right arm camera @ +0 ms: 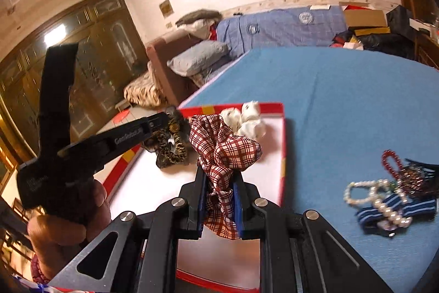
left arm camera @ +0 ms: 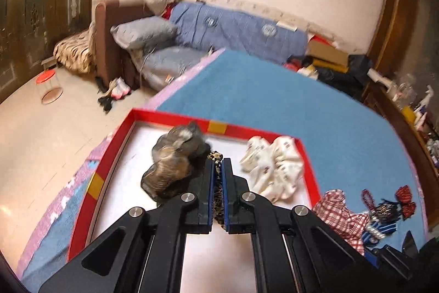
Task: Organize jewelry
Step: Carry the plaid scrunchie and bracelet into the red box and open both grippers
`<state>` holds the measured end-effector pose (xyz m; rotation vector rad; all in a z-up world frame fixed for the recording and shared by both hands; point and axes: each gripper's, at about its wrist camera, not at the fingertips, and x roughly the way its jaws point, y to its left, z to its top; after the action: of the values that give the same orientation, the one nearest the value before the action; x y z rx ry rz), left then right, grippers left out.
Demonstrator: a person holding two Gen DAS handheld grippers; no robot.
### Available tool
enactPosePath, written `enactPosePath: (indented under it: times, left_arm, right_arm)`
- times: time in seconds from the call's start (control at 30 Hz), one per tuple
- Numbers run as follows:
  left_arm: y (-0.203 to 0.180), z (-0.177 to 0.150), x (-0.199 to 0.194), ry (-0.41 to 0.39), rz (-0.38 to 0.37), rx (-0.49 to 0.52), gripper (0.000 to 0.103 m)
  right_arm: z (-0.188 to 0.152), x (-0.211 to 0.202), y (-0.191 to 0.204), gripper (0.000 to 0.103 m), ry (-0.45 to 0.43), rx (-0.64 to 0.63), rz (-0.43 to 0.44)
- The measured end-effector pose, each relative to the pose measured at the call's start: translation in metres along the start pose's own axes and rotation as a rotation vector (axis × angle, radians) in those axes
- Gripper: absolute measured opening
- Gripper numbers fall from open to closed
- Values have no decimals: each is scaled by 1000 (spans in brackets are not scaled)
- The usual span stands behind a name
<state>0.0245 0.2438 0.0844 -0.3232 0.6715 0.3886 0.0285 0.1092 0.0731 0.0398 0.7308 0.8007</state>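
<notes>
A red-rimmed tray [left arm camera: 115, 155] with a white floor lies on the blue bedspread; it also shows in the right wrist view [right arm camera: 282, 155]. My left gripper [left arm camera: 218, 164] is shut on a leopard-print scrunchie [left arm camera: 216, 157] and holds it over the tray; the scrunchie shows in the right wrist view [right arm camera: 170, 144]. A dark brown gauzy scrunchie [left arm camera: 172, 161] and a white printed scrunchie [left arm camera: 274, 169] lie in the tray. My right gripper [right arm camera: 219, 177] is shut on a red plaid scrunchie [right arm camera: 225, 150] above the tray's near part.
On the bedspread right of the tray lie a pearl bracelet [right arm camera: 384, 199], a red bead bracelet [right arm camera: 389, 161], a blue striped bow [right arm camera: 397, 210] and a dark beaded piece [right arm camera: 417, 177]. Beyond the bed stand a brown sofa [left arm camera: 115, 26] and a stool [left arm camera: 46, 78].
</notes>
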Motion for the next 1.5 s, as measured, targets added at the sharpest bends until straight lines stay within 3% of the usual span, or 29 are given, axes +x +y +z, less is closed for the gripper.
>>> enactPosePath:
  times: [0.17, 0.4, 0.7, 0.97, 1.03, 1.13, 1.2, 1.3, 1.5]
  left_arm:
    - [-2, -4, 13, 52, 35, 9, 5]
    - [11, -6, 28, 102, 64, -30, 5]
    - [17, -4, 37, 125, 127, -48, 5]
    - [17, -7, 35, 129, 140, -58, 6]
    - [17, -7, 34, 126, 133, -65, 6]
    - [15, -8, 32, 123, 129, -68, 12]
    - [16, -8, 31, 118, 120, -71, 23]
    - [15, -7, 27, 99, 116, -74, 31]
    - [15, -4, 16, 50, 56, -106, 35]
  right_arm:
    - [-1, 19, -2, 20, 45, 11, 5]
    - [2, 37, -4, 21, 85, 0, -54]
    - [12, 61, -18, 23, 140, 28, -80]
    - [12, 70, -32, 25, 174, 76, -66]
    - [12, 69, -33, 31, 174, 72, -59]
    - [11, 65, -30, 41, 167, 58, -57]
    - [10, 62, -28, 44, 158, 53, -53]
    - [10, 58, -27, 49, 152, 47, -53]
    - [13, 46, -32, 51, 124, 74, -29]
